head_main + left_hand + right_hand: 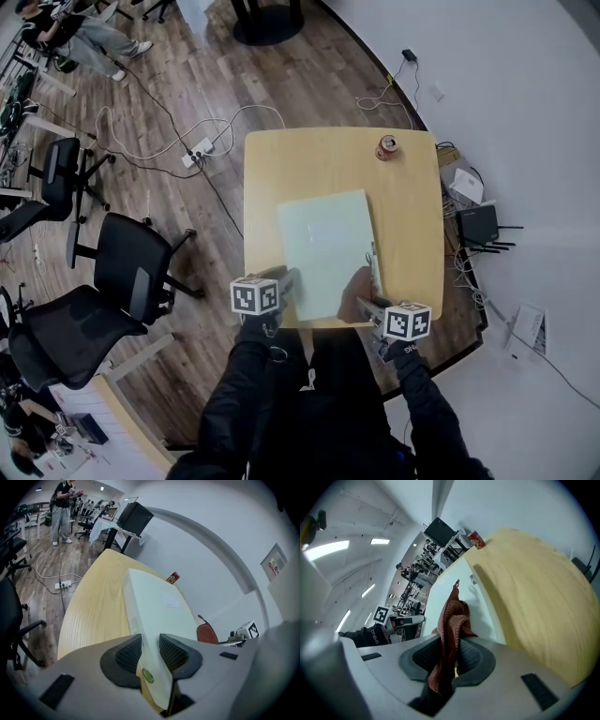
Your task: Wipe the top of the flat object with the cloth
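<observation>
A pale green flat object point(323, 246) lies on the wooden table point(412, 216), reaching to its near edge. My left gripper point(288, 283) is shut on the object's near left edge; in the left gripper view both pads point(129, 654) press on the flat object point(157, 599) between them, about the left gripper point(151, 652). My right gripper point(364, 305) is shut on a reddish-brown cloth point(355, 291) that rests on the object's near right part. In the right gripper view the cloth point(452, 618) hangs bunched between the jaws of the right gripper point(449, 656), over the flat object point(440, 595).
A red can point(387, 147) stands near the table's far right corner. Black office chairs point(122, 272) stand to the left, with cables and a power strip point(199, 150) on the wooden floor. A black router point(480, 225) and boxes lie to the right by the wall.
</observation>
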Motion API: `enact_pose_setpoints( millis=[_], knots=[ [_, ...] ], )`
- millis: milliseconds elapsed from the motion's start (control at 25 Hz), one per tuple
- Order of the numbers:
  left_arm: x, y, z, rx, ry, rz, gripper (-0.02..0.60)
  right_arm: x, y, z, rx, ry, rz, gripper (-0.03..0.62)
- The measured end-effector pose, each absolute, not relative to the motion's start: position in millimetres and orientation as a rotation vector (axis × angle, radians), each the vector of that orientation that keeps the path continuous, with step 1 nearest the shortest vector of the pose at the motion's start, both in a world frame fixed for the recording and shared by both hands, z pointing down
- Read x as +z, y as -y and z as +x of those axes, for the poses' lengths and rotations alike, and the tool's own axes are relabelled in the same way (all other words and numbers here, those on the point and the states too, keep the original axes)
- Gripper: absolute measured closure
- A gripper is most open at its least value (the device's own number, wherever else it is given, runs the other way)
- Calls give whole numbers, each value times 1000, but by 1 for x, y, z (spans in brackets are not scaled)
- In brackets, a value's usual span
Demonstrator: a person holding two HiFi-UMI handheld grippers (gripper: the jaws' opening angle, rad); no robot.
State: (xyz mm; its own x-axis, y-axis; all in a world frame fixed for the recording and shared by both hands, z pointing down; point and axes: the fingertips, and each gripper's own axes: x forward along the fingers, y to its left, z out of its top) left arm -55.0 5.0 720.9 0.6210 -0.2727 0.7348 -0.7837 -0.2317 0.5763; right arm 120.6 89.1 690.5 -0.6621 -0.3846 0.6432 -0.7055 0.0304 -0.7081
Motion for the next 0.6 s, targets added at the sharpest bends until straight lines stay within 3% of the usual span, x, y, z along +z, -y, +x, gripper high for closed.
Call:
enact_pose_setpoints(
  millis=[360, 600],
  knots=[
    [720, -4, -53, 631, 889, 1780, 449, 677, -86, 178, 1634, 2008, 1253, 499],
    [692, 0, -48, 636, 934, 1834, 459, 613, -48, 168, 1514, 2179, 1327, 499]
  ],
)
